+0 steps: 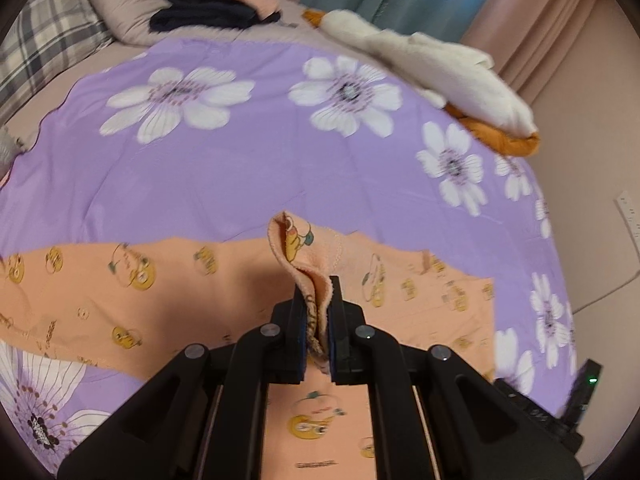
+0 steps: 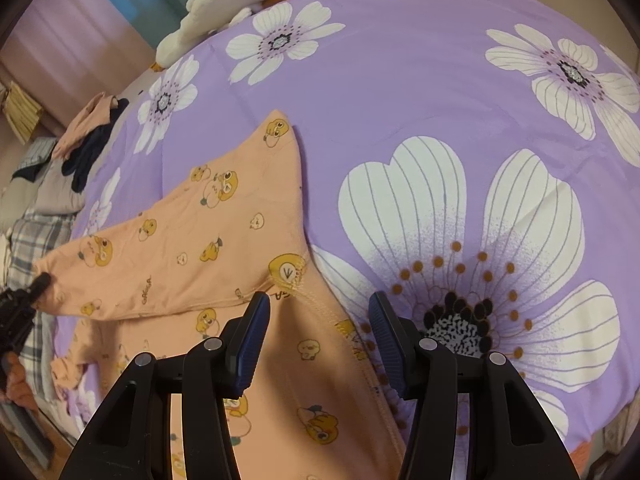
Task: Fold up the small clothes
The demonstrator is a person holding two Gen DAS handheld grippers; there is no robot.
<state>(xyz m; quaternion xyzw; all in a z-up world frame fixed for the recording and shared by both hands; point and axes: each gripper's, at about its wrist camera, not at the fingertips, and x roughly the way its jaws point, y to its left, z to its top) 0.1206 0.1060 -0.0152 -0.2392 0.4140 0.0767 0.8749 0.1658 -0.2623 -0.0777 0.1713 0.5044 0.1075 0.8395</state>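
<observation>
From the left wrist view, the left claw (image 1: 318,312) is clamped on a bunched cuff or hem of the peach garment (image 1: 120,300), a soft knit printed with yellow cartoon ducks. The pinched edge stands up between the pads in a narrow ridge with a ribbed, stitched border, while the rest of the cloth lies flat across the purple bedspread (image 1: 240,168), a smooth sheet with large white flowers. At the far edge of the bed sit a white and orange plush toy (image 1: 440,68) and a heap of dark and pink clothes (image 1: 208,8) on a pillow. The step in hand looks like carrying a sleeve or side panel over the body of the garment to make a fold.

From the right wrist view, the right claw (image 2: 318,344) hangs with its ribbed blue pads apart, holding nothing, just above a seamed edge of the same garment (image 2: 192,248). A long, tapering piece already lies folded across the body, its stitched hem visible near the pads. The left claw (image 2: 24,304) shows at the left margin, at that piece's far end. The next move likely calls for laying the gripped edge down flat and aligned, then letting go without dragging the soft cloth askew.
</observation>
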